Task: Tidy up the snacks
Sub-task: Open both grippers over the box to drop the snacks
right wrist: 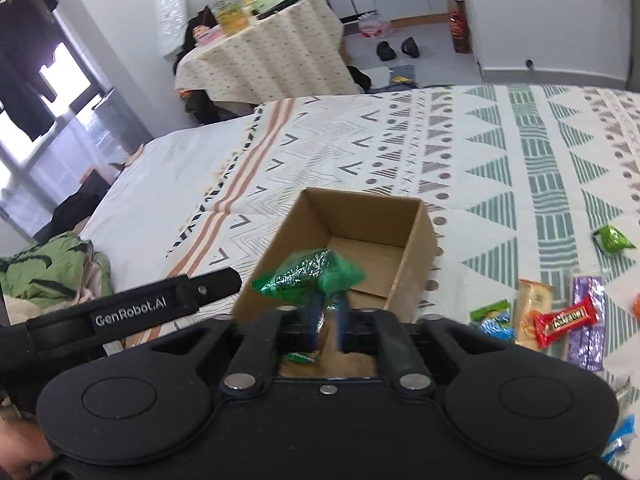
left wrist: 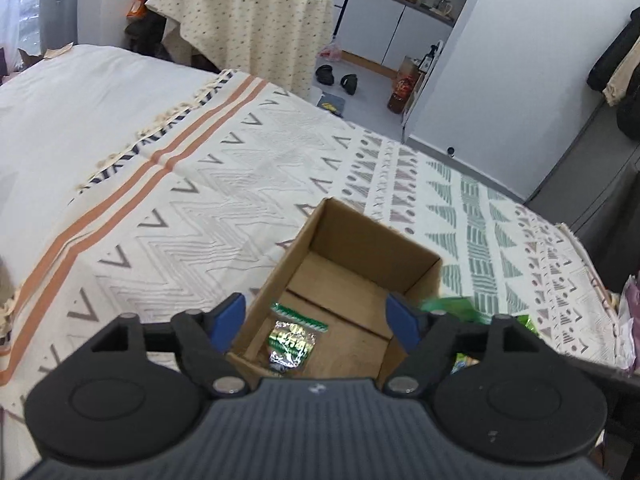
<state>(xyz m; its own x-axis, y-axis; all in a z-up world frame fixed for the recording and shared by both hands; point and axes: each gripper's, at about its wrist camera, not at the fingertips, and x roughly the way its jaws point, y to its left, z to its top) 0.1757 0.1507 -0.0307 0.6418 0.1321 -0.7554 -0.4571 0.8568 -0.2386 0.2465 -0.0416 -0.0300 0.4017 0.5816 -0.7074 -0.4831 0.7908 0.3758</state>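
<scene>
Two views, left fingers spread over box, right fingers parted beside green packet (loose snacks right view only)

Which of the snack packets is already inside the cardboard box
The green-and-silver packet on the floor of the cardboard box. The red bar and its neighbours lie outside on the blanket.
</scene>
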